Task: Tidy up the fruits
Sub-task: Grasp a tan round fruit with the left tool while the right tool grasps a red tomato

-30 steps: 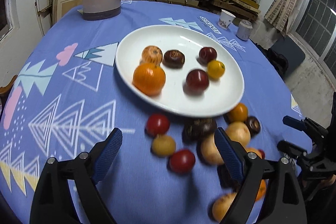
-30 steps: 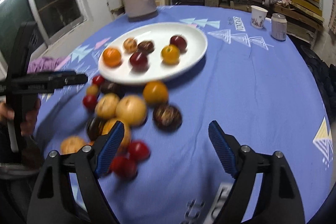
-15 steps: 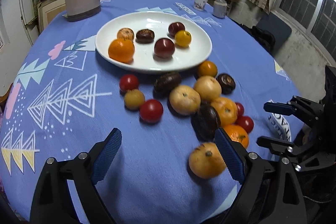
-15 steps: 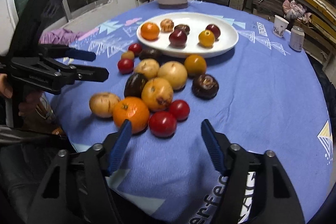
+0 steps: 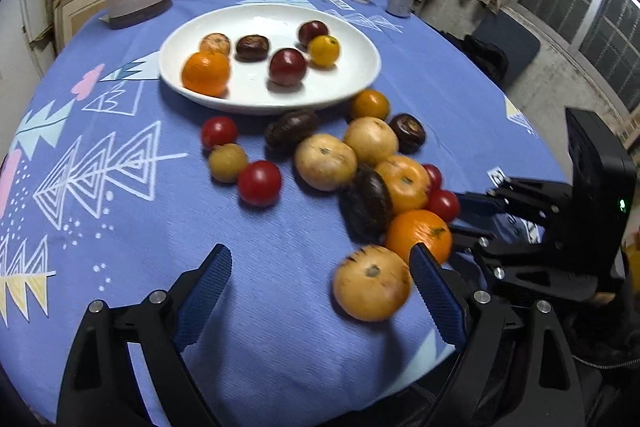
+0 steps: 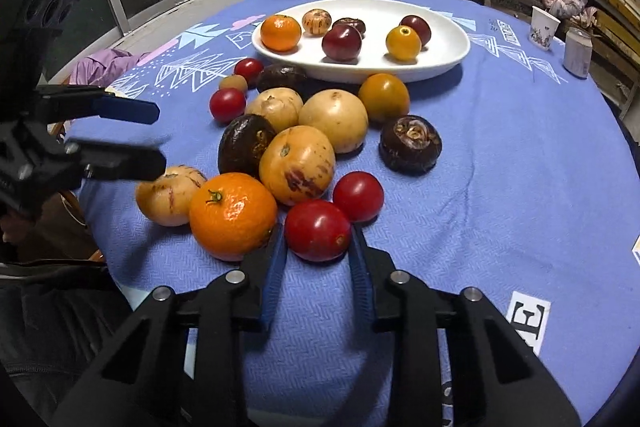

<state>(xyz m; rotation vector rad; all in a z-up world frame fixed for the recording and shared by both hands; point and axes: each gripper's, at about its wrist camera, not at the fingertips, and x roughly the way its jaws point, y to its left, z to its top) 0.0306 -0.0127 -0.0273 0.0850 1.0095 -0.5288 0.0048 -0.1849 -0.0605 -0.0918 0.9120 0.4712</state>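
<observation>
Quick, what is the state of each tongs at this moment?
Left tongs: open, holding nothing.
Right tongs: closing on a red tomato, pads at both its sides.

On my blue patterned cloth a white oval plate (image 6: 448, 55) holds six fruits: a mandarin (image 6: 280, 32), two dark red plums, a small yellow-orange one, a speckled tan one and a dark brown one. In front of the plate lies a loose heap of tan, orange, brown and red fruits. The nearest red tomato (image 6: 318, 230) sits beside a glossy mandarin (image 6: 233, 216).
</observation>
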